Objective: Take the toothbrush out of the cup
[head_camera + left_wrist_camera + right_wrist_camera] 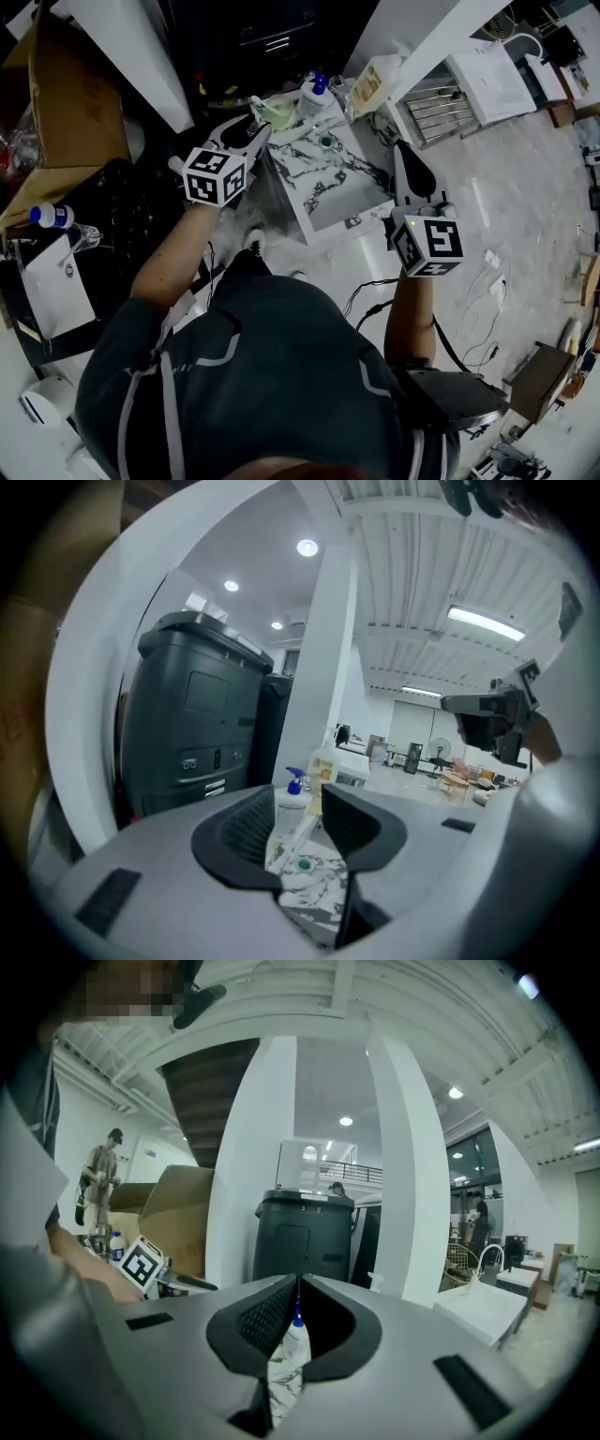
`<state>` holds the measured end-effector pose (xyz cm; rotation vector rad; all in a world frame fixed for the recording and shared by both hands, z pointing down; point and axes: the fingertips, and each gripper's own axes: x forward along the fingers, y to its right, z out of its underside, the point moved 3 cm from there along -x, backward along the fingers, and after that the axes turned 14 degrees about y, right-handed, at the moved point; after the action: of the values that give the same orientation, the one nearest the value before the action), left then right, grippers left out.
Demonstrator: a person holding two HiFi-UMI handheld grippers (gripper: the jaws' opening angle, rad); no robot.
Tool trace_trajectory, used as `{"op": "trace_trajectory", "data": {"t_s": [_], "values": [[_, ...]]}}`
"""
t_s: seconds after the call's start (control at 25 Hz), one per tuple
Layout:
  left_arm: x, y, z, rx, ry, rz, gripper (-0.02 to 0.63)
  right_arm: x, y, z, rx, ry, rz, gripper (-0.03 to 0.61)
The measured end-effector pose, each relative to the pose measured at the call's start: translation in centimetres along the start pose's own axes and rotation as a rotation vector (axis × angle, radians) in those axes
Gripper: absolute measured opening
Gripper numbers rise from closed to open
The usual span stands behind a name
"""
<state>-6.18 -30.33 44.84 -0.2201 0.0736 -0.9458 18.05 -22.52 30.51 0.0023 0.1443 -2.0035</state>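
Observation:
A pale green cup (278,112) stands at the far left corner of the marble table (323,192), with a white toothbrush (256,101) slanting out of it. My left gripper (255,129) is right in front of the cup, open. In the left gripper view the open gripper (298,819) frames the slanting white handle of the toothbrush (300,841); I cannot tell whether the pads touch it. My right gripper (403,150) hangs at the table's right edge. In the right gripper view this gripper (297,1286) is shut with nothing between its jaws.
A pump bottle with a blue top (314,94) and a yellow-labelled bottle (367,82) stand behind the cup. A small green dot (325,142) lies on the marble. A cardboard box (66,103) and water bottle (56,217) are at left, a wire rack (441,103) at right.

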Motion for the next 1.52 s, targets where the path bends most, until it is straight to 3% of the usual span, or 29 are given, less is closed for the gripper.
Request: {"op": "trace_trajectory", "data": {"t_s": [0.24, 0.48, 0.68, 1.2, 1.52], "values": [[2.4, -4.1, 3.9, -0.070, 0.051, -0.079, 0.170, 1.4, -0.5, 1.8, -0.006, -0.059, 0.006, 0.029], [4.8, -6.7, 8.9, -0.109, -0.031, -0.133, 0.172, 1.7, -0.9, 3.9, -0.025, -0.125, 0.008, 0.029], [7.0, -8.3, 11.4, -0.116, -0.051, -0.153, 0.172, 1.6, -0.3, 6.3, -0.004, -0.180, 0.040, 0.029], [10.6, -9.9, 13.6, -0.148, -0.060, -0.172, 0.165, 0.7, 0.6, 9.7, 0.020, -0.253, 0.078, 0.029], [11.0, -10.4, 13.3, -0.107, -0.032, -0.201, 0.064, -0.7, 1.1, 10.5, 0.020, -0.282, 0.100, 0.029]]}}
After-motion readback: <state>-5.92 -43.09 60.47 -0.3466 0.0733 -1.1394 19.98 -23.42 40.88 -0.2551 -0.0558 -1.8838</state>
